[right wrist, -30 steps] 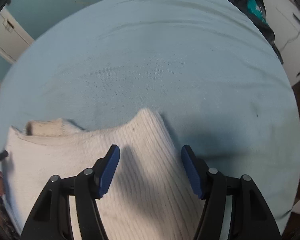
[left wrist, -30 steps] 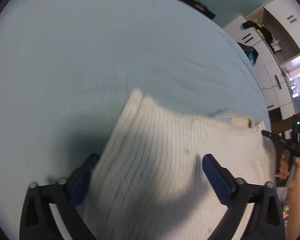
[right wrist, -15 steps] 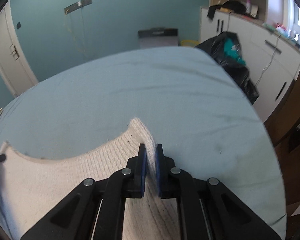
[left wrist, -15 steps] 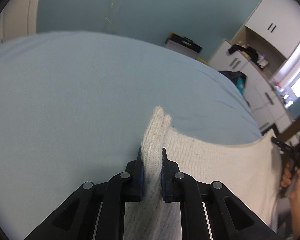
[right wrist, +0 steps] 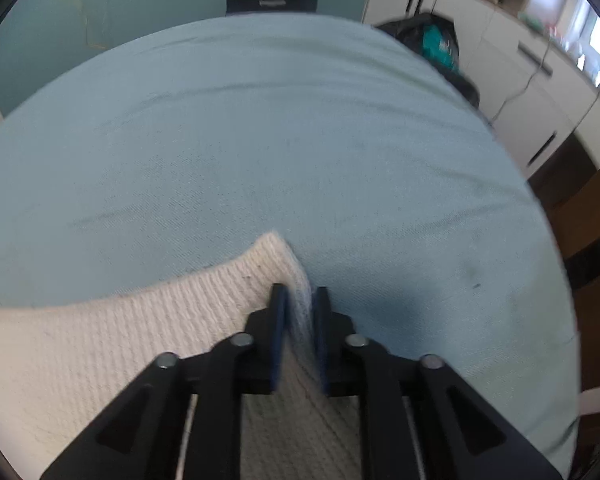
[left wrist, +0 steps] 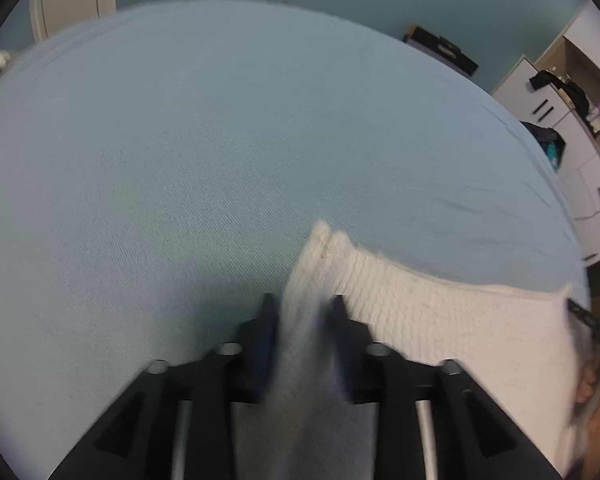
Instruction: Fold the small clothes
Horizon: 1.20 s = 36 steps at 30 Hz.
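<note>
A white knit cloth (left wrist: 440,320) lies on a pale blue bed (left wrist: 220,140), its far edge running crosswise between the two claws, one corner at each. The left claw (left wrist: 302,320) has the left corner between its blue pads; its jaws are opening, with a gap visible on both sides of the cloth, so the pinch is judged released. The right claw (right wrist: 300,312) straddles the right corner (right wrist: 276,248); its jaws are also opening, the pads close beside the fabric, scarcely clear of it. Each corner points forward, away from its claw, and the cloth's body trails back beneath both. Either hand is equally near its own corner. Ahead, the bed is bare; white cabinets (right wrist: 520,80) and a dark bag (right wrist: 432,40) stand beyond its far right side, well apart.
</note>
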Each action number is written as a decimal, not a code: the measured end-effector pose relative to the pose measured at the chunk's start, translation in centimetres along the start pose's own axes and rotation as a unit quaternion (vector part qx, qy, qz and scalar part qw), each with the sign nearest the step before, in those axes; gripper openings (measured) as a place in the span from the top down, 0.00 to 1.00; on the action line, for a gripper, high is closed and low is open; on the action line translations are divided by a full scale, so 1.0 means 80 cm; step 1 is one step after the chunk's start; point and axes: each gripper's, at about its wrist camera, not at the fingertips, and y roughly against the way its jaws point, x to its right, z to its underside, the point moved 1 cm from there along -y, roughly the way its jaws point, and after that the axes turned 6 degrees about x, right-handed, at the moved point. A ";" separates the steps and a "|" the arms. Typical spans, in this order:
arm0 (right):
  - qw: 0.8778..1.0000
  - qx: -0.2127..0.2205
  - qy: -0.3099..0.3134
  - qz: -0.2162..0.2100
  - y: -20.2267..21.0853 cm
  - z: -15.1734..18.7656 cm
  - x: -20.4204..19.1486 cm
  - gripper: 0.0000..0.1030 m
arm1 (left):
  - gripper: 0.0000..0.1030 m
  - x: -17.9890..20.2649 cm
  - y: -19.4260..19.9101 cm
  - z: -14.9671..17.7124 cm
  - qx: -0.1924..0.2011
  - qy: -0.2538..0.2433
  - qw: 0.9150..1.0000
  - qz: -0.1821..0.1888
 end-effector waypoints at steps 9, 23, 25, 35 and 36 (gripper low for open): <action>0.994 0.000 -0.042 -0.097 0.204 0.026 0.115 0.31 | 0.00 0.033 0.214 0.049 0.090 -0.076 0.993 0.007; 0.951 -0.046 -0.169 -0.254 0.209 0.249 0.212 0.47 | 0.00 0.040 0.158 0.243 -0.009 -0.138 0.989 -0.059; 0.943 -0.051 -0.178 -0.275 0.196 0.259 0.206 0.47 | 0.00 0.030 0.140 0.254 -0.012 -0.143 0.987 -0.065; 0.975 -0.031 -0.127 -0.178 0.205 0.267 0.182 0.93 | 0.00 0.055 0.134 0.256 0.009 -0.158 0.982 -0.103; 0.977 -0.034 -0.129 -0.169 0.196 0.272 0.183 0.93 | 0.00 0.052 0.128 0.257 0.011 -0.159 0.982 -0.101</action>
